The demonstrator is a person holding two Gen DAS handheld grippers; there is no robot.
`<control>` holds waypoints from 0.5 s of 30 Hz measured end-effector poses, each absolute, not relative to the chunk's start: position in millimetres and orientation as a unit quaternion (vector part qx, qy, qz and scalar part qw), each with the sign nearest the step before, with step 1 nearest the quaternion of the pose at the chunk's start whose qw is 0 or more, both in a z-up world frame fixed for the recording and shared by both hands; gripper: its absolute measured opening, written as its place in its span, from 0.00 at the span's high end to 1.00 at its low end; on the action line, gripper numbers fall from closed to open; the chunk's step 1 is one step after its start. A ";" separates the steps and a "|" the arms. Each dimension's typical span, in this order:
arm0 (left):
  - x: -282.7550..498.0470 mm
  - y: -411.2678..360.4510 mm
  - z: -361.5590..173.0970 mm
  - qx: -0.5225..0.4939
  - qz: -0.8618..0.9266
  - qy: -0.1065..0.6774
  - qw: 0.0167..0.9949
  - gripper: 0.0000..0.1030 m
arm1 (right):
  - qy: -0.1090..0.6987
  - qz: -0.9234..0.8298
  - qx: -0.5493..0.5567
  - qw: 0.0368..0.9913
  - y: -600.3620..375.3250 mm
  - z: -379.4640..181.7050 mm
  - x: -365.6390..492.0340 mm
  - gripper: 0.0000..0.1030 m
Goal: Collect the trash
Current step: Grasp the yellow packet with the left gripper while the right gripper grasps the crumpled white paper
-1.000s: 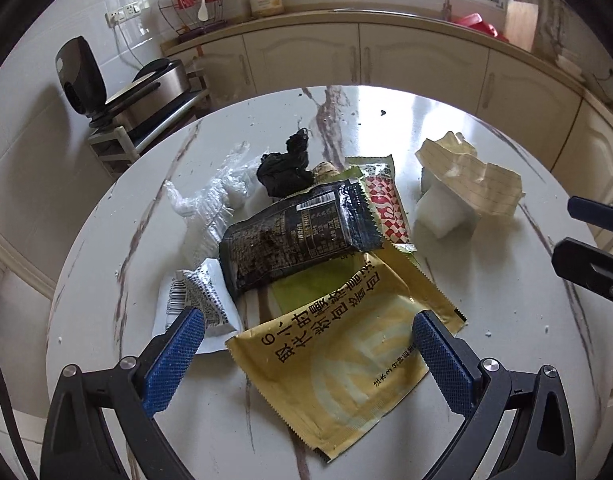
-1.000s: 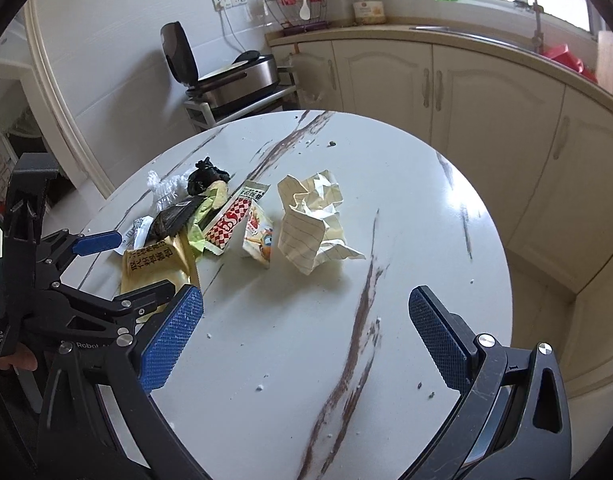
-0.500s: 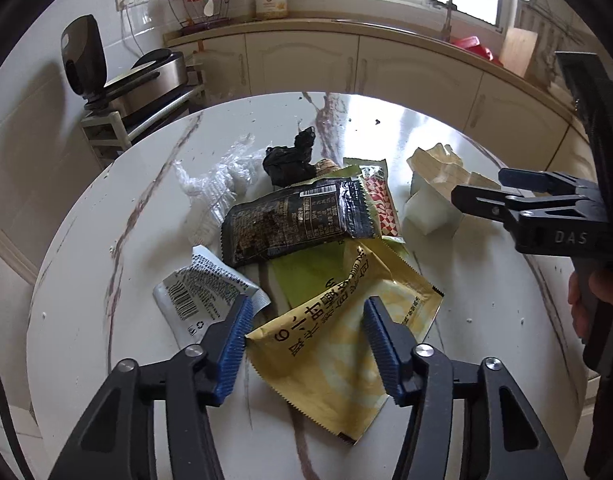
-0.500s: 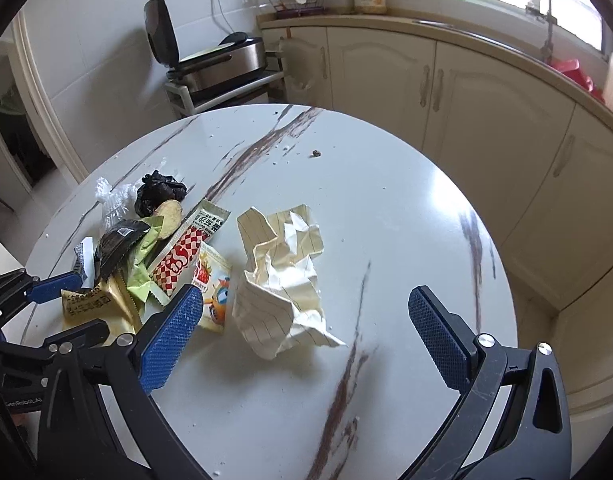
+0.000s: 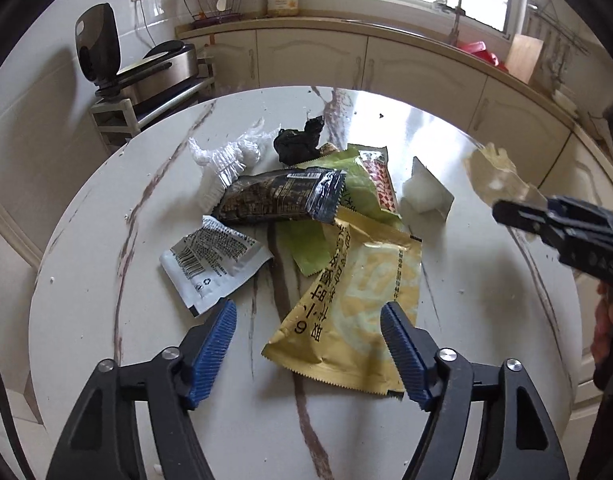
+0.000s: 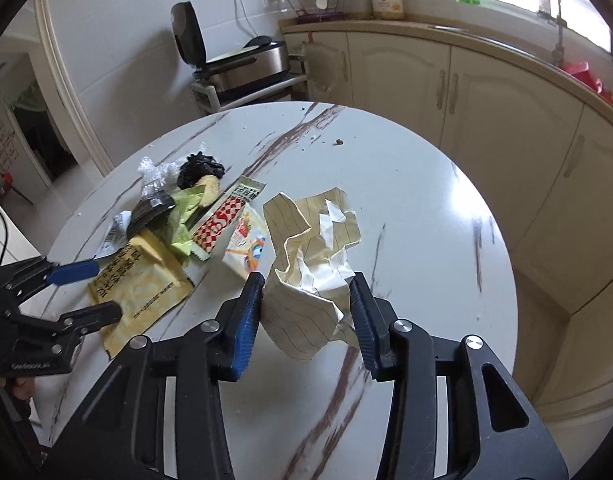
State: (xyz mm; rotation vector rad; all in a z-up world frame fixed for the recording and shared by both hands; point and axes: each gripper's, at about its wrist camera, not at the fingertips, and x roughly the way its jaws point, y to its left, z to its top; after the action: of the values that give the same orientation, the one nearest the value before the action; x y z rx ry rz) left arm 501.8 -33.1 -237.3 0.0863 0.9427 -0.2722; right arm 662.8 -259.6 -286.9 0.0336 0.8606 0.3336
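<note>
Marble-veined round table [image 6: 426, 184], wrappers piled up! Right gripper [image 6: 306, 312] has just been closing, pads now pinching the crumpled lined paper [image 6: 310, 248]. Left gripper [image 5: 308, 344] has just been opening, jaws apart over the yellow packet [image 5: 366, 292], gripping nothing.

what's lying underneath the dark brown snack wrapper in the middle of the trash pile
The dark brown snack wrapper lies on a light green wrapper, whose edge pokes out beside and below it, and it overlaps the crinkled clear plastic. Anything else beneath it is covered.
</note>
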 end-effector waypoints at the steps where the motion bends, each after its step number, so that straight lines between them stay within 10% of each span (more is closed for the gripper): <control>1: 504.2 -35.4 -237.5 0.041 -0.131 0.451 0.882 0.30 | 0.413 0.169 0.020 0.894 -258.9 -285.7 655.1 0.60; 5: 517.5 -47.7 -244.9 0.056 -0.131 0.462 0.875 0.31 | 0.418 0.186 0.027 0.889 -254.6 -287.1 636.0 0.60; 15: 491.6 -54.9 -236.0 0.017 -0.142 0.451 0.881 0.98 | 0.417 0.198 0.056 0.885 -254.3 -290.7 624.2 0.60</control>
State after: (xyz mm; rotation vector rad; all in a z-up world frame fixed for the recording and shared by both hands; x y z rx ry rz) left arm 491.6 -54.9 -236.0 0.0353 0.9392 -0.2952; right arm 624.2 -254.3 -290.7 0.1174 0.8682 0.4115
